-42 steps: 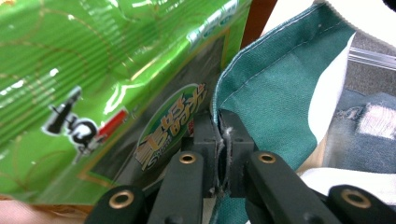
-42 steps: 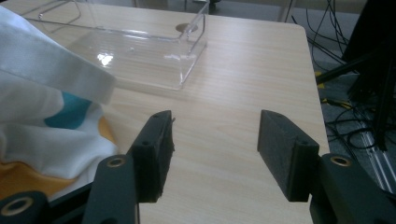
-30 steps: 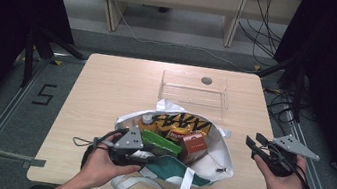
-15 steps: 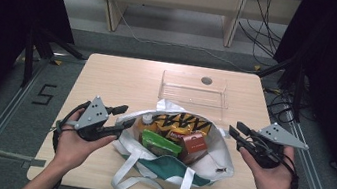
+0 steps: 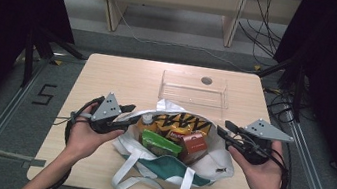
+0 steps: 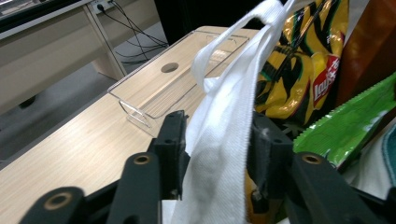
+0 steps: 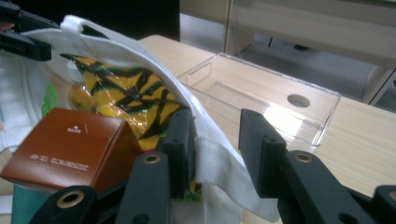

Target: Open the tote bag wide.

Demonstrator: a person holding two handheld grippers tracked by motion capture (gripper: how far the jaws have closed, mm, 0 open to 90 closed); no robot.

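A white tote bag (image 5: 219,162) with a teal front lies open on the table's near half. Inside are a yellow chips bag (image 5: 183,123), a green packet (image 5: 161,144) and a brown box (image 5: 194,141). My left gripper (image 5: 126,117) is at the bag's left rim. In the left gripper view the white bag fabric (image 6: 224,140) fills the gap of the left gripper (image 6: 217,135), whose jaws stand wide apart. My right gripper (image 5: 225,131) is at the right rim. There the right gripper (image 7: 217,135) is open, with the bag's rim (image 7: 205,154) against one jaw.
A clear plastic tray (image 5: 195,88) stands empty behind the bag, over a round hole in the wooden table (image 5: 118,77). The bag's white straps (image 5: 127,169) hang toward the table's near edge. Dark cables run along the floor on both sides.
My left gripper has moved from over the bag's mouth out to its left rim. The right gripper has edged in to the right rim. The bag's mouth is spread wider.
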